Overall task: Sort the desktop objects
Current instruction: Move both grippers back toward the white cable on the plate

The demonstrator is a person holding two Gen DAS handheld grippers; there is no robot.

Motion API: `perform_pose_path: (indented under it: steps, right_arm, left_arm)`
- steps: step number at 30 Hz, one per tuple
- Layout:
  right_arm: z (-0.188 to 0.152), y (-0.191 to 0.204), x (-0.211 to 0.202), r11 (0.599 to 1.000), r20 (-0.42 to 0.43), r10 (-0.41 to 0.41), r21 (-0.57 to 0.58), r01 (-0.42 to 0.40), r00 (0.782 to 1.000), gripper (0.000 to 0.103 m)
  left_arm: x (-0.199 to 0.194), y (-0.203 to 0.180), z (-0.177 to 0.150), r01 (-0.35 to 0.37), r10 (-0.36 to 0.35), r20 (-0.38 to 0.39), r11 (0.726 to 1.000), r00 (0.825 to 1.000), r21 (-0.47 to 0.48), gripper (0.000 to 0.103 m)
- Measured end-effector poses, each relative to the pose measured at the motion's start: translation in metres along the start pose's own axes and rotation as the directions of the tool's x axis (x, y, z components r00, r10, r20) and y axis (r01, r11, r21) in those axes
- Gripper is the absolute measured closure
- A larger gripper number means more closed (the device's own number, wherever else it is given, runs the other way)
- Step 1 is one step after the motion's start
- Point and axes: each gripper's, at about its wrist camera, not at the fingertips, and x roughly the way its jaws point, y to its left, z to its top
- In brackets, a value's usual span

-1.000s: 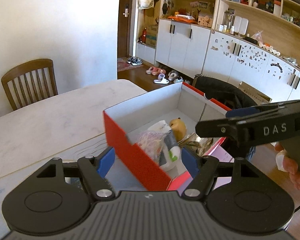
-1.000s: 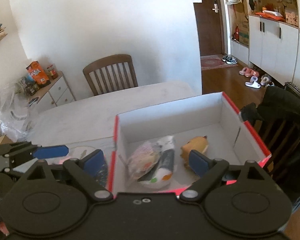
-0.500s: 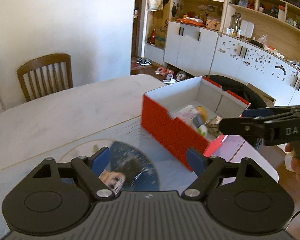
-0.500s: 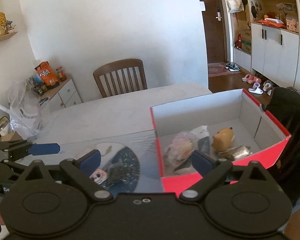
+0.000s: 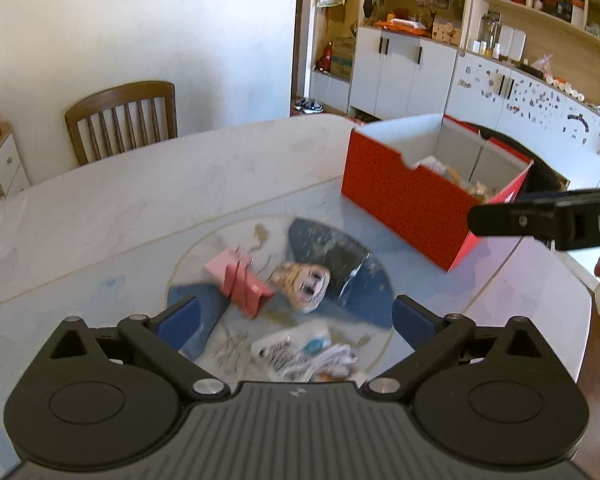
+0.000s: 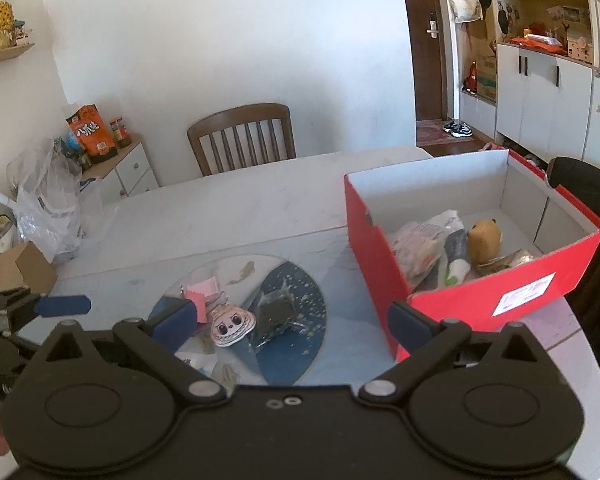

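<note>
A red box (image 6: 460,304) with a white inside stands at the table's right; it holds a snack bag (image 6: 416,244), a tube (image 6: 456,256) and a brown plush (image 6: 486,238). On a round blue-and-white mat (image 6: 300,344) lie a pink binder clip (image 5: 240,280), a doll-face toy (image 5: 306,284), a dark clear packet (image 6: 276,308) and a white wrapper (image 5: 300,350). My left gripper (image 5: 294,316) hovers over these items, jaws opening, nothing gripped between them. My right gripper (image 6: 294,322) hangs beside the box's left wall, jaws also opening and empty.
A wooden chair (image 6: 242,136) stands behind the table. At the left are a small cabinet (image 6: 128,168) with snack packs, a plastic bag (image 6: 48,208) and a cardboard box (image 6: 20,268). A dark chair back (image 6: 588,176) sits behind the red box. The table edge (image 5: 580,304) curves near right.
Both grippers have swung left, away from above the red box, to over the round mat. Both pairs of jaws stand wider than before. The loose items have come into view.
</note>
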Motion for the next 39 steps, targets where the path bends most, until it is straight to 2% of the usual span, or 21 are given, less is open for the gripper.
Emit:
perform_pose_path:
  steps: [9, 19, 31, 39]
  right_arm:
    - [-0.019, 0.029, 0.017, 1.000, -0.041, -0.014, -0.011, 0.013, 0.999, 0.001]
    - [-0.035, 0.059, 0.046, 0.999, -0.108, 0.028, -0.040, -0.032, 0.994, 0.001]
    - [-0.060, 0.087, 0.091, 0.994, -0.238, 0.092, -0.042, -0.105, 0.967, 0.001]
    - [-0.065, 0.089, 0.114, 0.995, -0.292, 0.097, 0.004, -0.101, 0.952, 0.005]
  left_arm:
    - [0.008, 0.003, -0.031, 0.016, -0.014, -0.043, 0.999, 0.999, 0.041, 0.001]
    - [0.012, 0.006, -0.050, 0.024, -0.019, -0.070, 0.998, 0.997, 0.065, 0.001]
    - [0.014, 0.028, -0.076, -0.016, 0.021, -0.139, 0.999, 0.990, 0.032, 0.001]
    - [0.014, 0.034, -0.081, -0.028, 0.031, -0.154, 0.999, 0.988, 0.017, 0.001]
